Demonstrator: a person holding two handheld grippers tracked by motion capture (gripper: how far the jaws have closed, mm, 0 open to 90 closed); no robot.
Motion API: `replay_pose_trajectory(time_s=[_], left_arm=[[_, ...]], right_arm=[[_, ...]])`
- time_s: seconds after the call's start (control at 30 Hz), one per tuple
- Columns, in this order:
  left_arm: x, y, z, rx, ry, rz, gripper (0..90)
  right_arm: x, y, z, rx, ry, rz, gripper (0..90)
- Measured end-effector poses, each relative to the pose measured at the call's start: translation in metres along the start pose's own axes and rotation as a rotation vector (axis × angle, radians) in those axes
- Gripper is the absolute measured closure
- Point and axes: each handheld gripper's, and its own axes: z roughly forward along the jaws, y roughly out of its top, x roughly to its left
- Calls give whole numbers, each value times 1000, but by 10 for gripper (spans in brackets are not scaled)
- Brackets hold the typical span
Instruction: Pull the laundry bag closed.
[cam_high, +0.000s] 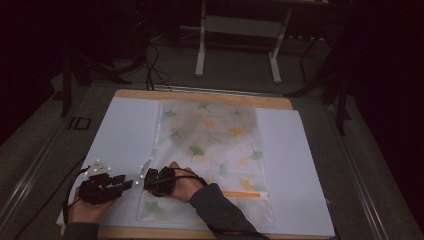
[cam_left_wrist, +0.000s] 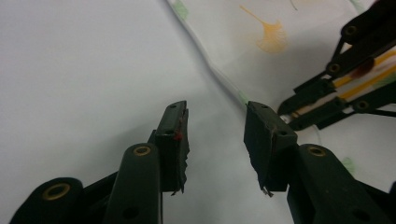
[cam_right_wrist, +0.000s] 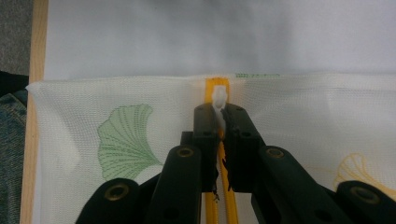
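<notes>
- So the thing here is a mesh bag (cam_high: 210, 150) with a leaf print and an orange zipper (cam_right_wrist: 215, 88), lying flat on a white sheet (cam_high: 125, 130) on the table (cam_high: 200, 96). Looks super light and floppy to me, thin netting that'll bunch and slide on the paper if you tug it.
- The right gripper (cam_right_wrist: 219, 112) has its 2 jaws pinched together on the little white zipper pull (cam_right_wrist: 218, 97), right at the bag's edge straight ahead of it. That's the natural handle, but it's tiny, so I'd guess it slips out easily.
- The left gripper (cam_left_wrist: 215, 123) has its jaws apart, holding nothing, over bare paper. The bag's edge runs just past its tips, and the right gripper sits a bit further off to its upper right.
- I'd say the bag needs pinning near that edge or it'll just drag along with the zipper.
- Nothing else is on the sheet; the only crowding is the 2 grippers being close together.
</notes>
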Motion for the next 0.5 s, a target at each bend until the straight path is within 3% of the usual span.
replay_pose_trajectory(time_s=[0.5], left_arm=[[-5,0,13,89,-189,-70,589]], right_arm=[[0,-1,-5,-17,-21,-9,844]])
